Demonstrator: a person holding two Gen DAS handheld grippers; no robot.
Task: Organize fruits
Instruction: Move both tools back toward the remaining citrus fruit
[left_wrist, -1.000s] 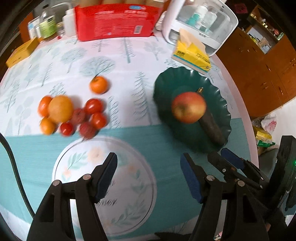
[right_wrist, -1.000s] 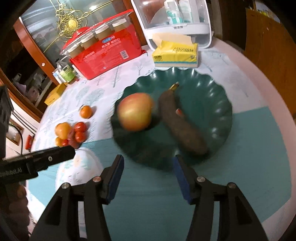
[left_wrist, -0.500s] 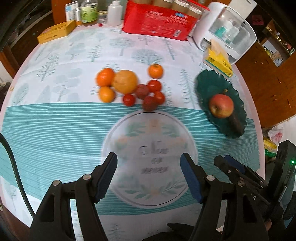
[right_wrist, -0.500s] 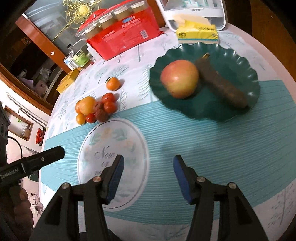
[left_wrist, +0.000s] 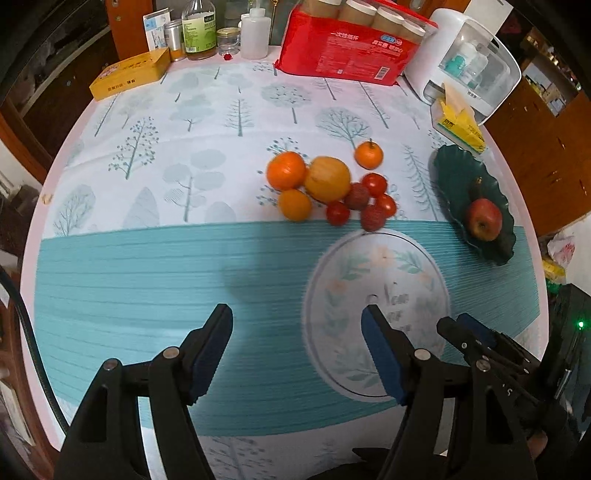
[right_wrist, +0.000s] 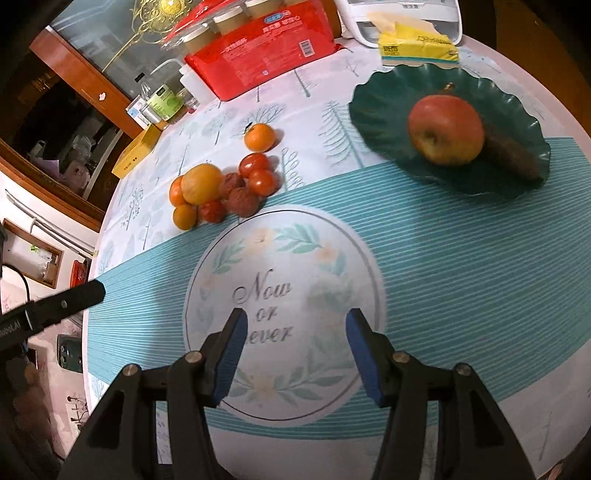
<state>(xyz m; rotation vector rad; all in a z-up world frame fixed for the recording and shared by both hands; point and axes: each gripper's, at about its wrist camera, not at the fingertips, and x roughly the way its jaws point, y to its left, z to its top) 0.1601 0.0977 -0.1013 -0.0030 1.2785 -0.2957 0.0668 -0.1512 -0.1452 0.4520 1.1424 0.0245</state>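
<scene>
two sets of tongs, left tongs (left_wrist: 297, 334) and right tongs (right_wrist: 293, 338), hover spread and empty above the bench. the red apple (right_wrist: 446, 128) sits in the scalloped dark green plate (right_wrist: 373, 99); the loose cluster of oranges and tomatoes (right_wrist: 221, 188) waits, likely the next reach.

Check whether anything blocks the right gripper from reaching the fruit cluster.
Nothing visible does. The right gripper hangs open over the printed circle, and only bare tablecloth lies between it and the fruit cluster.
</scene>
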